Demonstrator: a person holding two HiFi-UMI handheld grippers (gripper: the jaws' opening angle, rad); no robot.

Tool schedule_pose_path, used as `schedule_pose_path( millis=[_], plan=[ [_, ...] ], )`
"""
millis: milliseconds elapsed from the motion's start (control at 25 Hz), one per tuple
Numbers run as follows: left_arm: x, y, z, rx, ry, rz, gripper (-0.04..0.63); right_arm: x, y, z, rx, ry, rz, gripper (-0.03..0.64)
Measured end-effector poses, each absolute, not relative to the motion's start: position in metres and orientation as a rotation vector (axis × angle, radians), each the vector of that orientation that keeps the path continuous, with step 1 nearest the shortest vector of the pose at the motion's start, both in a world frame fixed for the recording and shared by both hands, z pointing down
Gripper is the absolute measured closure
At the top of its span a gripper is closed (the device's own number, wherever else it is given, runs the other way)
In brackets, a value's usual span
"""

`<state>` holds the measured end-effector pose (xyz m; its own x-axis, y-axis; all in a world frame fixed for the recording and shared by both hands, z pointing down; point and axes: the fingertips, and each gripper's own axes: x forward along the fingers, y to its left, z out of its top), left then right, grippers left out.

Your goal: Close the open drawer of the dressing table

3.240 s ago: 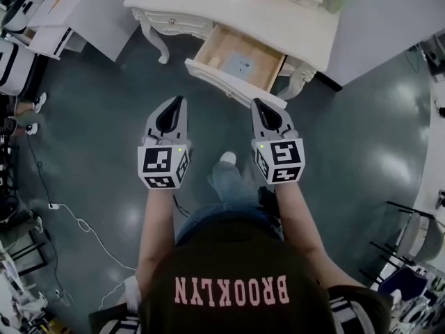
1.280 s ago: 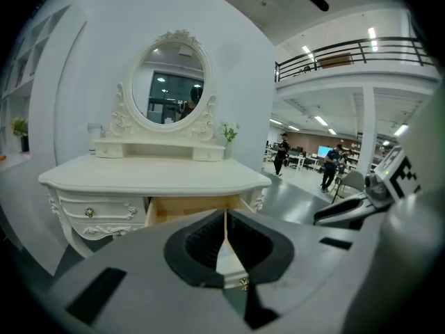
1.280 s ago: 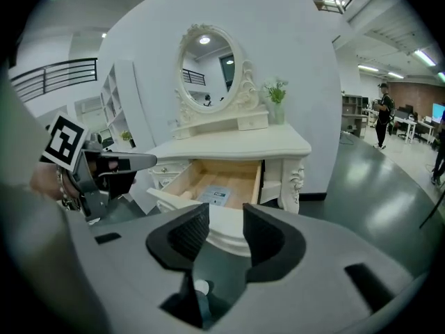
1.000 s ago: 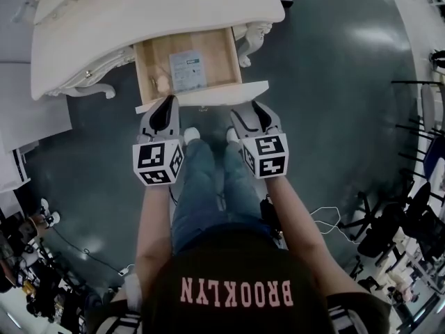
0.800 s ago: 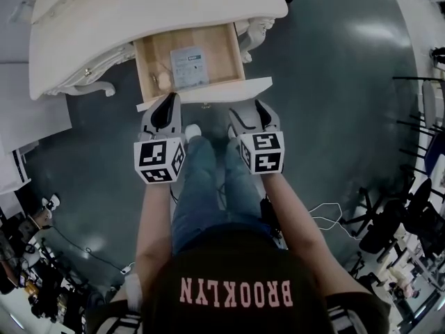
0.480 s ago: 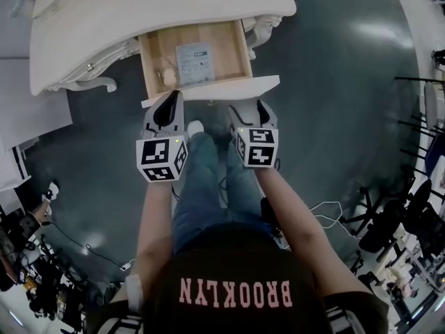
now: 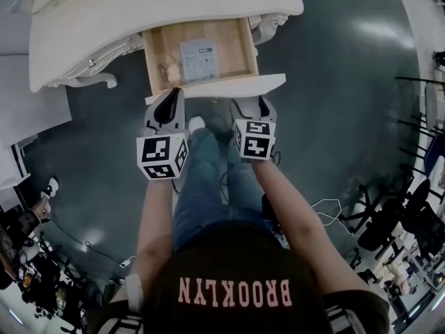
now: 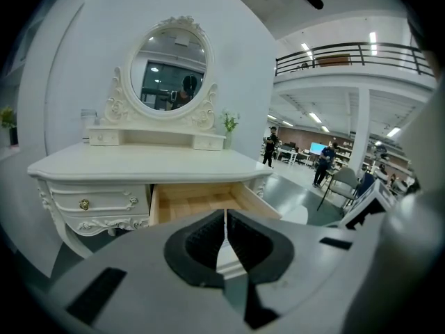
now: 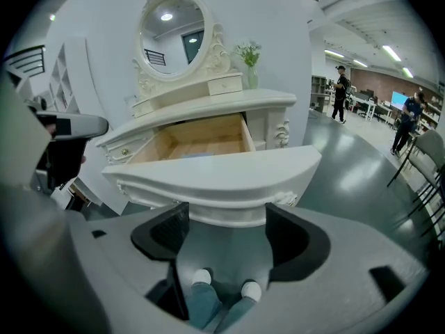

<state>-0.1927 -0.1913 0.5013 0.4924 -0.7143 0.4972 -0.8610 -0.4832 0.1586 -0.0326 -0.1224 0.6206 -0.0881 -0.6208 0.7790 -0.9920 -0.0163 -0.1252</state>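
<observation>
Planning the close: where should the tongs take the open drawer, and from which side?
The drawer's white front panel, from the person's side: it juts out wide and curved, facing the right tongs. Their jaws have just been opening; its lower edge sits at their tips, ungripped.

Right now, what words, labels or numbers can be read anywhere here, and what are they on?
"BROOKLYN": pink letters on the person's dark shirt, upside down in the head view.
The sheet in the open drawer: print too small to read.
The two cubes: black-and-white square patterns, no letters.
</observation>
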Motion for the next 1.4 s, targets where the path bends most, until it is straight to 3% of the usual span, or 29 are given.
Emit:
schedule_pose_path(
  millis=[1400],
  plan=[
    [-0.210,-0.207,0.498,2.347,-1.353,0.500,0.584,-0.025,-0.169,0.624,1.695,-1.665,0.916,0.311]
  ],
)
